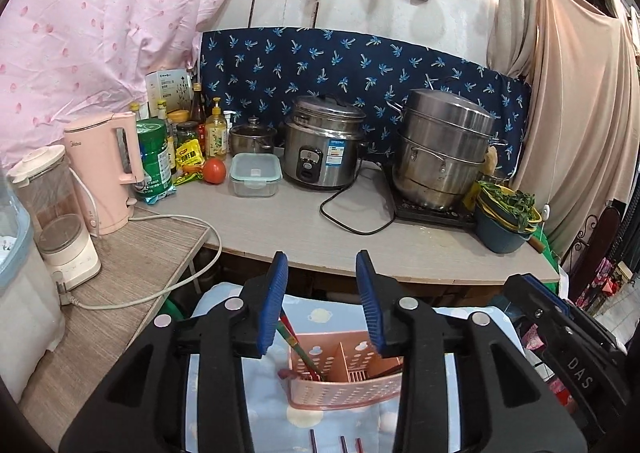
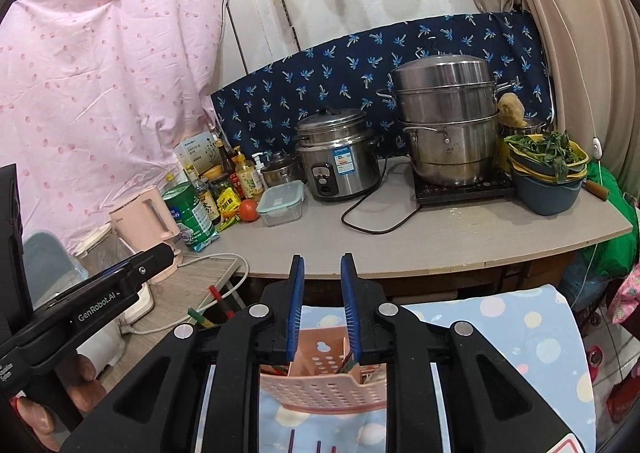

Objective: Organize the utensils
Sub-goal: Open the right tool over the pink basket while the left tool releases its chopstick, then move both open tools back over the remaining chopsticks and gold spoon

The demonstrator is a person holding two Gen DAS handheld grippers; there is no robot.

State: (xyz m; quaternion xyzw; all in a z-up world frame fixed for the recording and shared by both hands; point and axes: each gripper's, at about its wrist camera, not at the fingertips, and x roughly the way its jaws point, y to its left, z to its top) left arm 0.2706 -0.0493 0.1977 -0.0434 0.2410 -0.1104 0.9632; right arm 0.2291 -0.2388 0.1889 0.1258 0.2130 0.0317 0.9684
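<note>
A pink perforated utensil holder (image 1: 344, 377) stands on a light blue patterned cloth (image 1: 240, 393) below both grippers; it also shows in the right wrist view (image 2: 324, 385). Chopsticks with red and green ends (image 1: 298, 349) lean in its left compartment, and more stick out in the right wrist view (image 2: 208, 307). A few dark chopstick tips (image 1: 340, 443) lie on the cloth in front of the holder. My left gripper (image 1: 322, 293) is open and empty above the holder. My right gripper (image 2: 322, 293) is open and empty, its jaws a narrow gap apart.
A grey counter (image 1: 304, 229) behind holds a rice cooker (image 1: 324, 145), a steamer pot (image 1: 444, 149) on a hob, a lidded container (image 1: 255, 173), a tomato (image 1: 214, 170), bottles, a pink kettle (image 1: 106, 169) and bowls of greens (image 1: 506, 215). A blender (image 1: 60, 213) stands left.
</note>
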